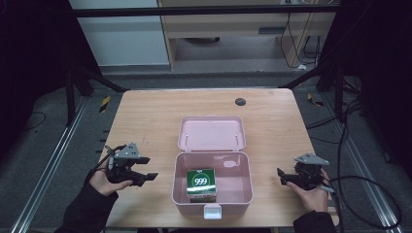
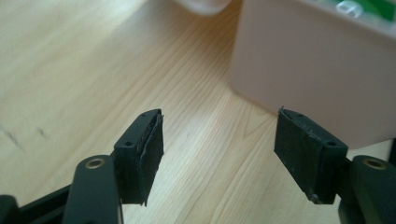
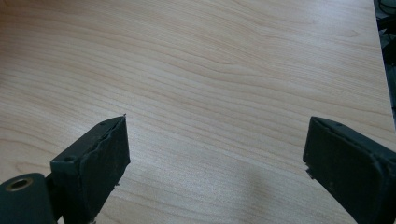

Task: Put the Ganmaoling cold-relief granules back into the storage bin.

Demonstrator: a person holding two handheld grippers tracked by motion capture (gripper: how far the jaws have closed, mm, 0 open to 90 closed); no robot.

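Nearest, my left gripper (image 1: 148,178) sits low over the table (image 1: 145,116), jaws narrowly apart and empty, just beside the pink box (image 1: 248,194). My right gripper (image 1: 281,177) holds its jaws wide, also empty. A green carton (image 1: 200,184) sits inside the box, whose lid (image 1: 211,133) lies open beyond.

Clearance around the open box

Bare table (image 1: 145,116) lay open at 9 and 3 o'clock of the pink box (image 1: 245,187); its raised lid (image 1: 212,133) blocked 12 o'clock.
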